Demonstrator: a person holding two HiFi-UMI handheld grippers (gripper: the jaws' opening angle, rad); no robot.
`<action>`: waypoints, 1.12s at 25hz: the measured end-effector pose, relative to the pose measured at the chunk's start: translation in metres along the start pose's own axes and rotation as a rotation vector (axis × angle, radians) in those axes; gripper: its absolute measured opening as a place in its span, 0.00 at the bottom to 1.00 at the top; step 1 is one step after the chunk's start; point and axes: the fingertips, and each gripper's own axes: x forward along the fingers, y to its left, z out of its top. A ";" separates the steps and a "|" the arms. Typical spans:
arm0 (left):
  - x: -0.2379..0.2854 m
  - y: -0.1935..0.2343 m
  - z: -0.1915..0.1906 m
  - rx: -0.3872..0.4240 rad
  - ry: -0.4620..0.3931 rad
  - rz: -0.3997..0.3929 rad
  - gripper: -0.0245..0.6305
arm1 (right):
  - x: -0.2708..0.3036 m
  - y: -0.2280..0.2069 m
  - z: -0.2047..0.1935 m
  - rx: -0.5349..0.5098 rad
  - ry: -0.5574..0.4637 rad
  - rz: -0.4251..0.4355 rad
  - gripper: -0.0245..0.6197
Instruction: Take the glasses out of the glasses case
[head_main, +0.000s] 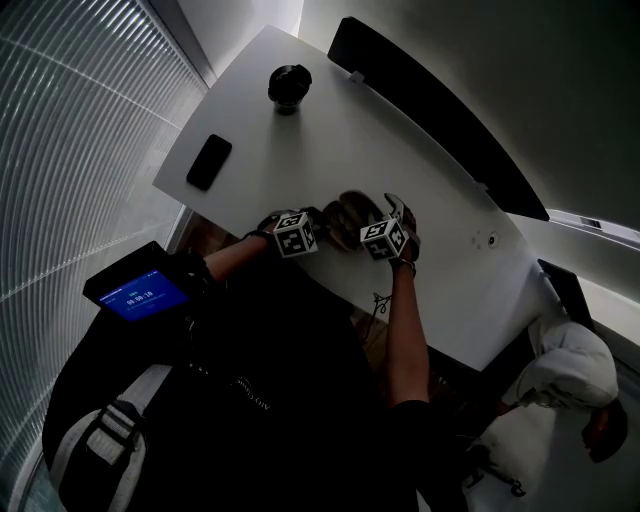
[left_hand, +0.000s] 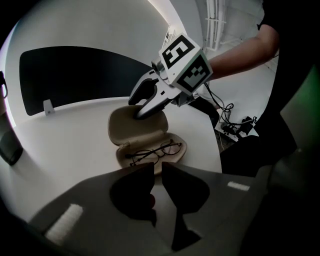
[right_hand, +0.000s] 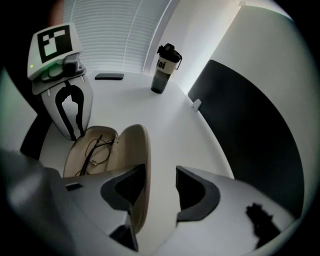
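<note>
A: Where is the case (left_hand: 144, 131)?

B: On the white worktop (right_hand: 170, 125), open, between the two grippers; its lid (right_hand: 134, 150) stands up and the base lies flat.

A: And the glasses (left_hand: 155, 151)?

B: In the base, dark thin frame; nothing grips them.

A: Left gripper (left_hand: 157, 167)?

B: Just beside the base's near rim; its fingers (left_hand: 131, 192) are nearly together, only a thin slit between the tips, nothing in it.

A: Right gripper (right_hand: 160, 172)?

B: At the lid; its fingers (right_hand: 196, 192) stand apart, bare worktop showing in the gap; the lid's rim lies against one finger, on the glasses' side; from the left gripper view the tips reach to the lid's inner face, though I cannot tell whether they press on it.

A: Anything else on the worktop?

B: A dark bottle (right_hand: 163, 70) and a phone (right_hand: 109, 76), both well apart from the case, towards the window blinds (right_hand: 125, 35); a black panel (right_hand: 250, 125) runs along the far edge.
</note>
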 end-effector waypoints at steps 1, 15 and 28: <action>0.000 0.000 0.000 -0.001 0.000 0.001 0.12 | 0.003 -0.001 -0.001 0.008 0.000 0.001 0.35; -0.003 -0.006 0.007 -0.028 0.002 -0.032 0.15 | -0.040 0.018 -0.002 0.218 -0.074 -0.075 0.35; -0.004 -0.007 0.003 0.009 0.018 -0.036 0.18 | -0.039 0.099 0.017 0.059 -0.033 0.055 0.35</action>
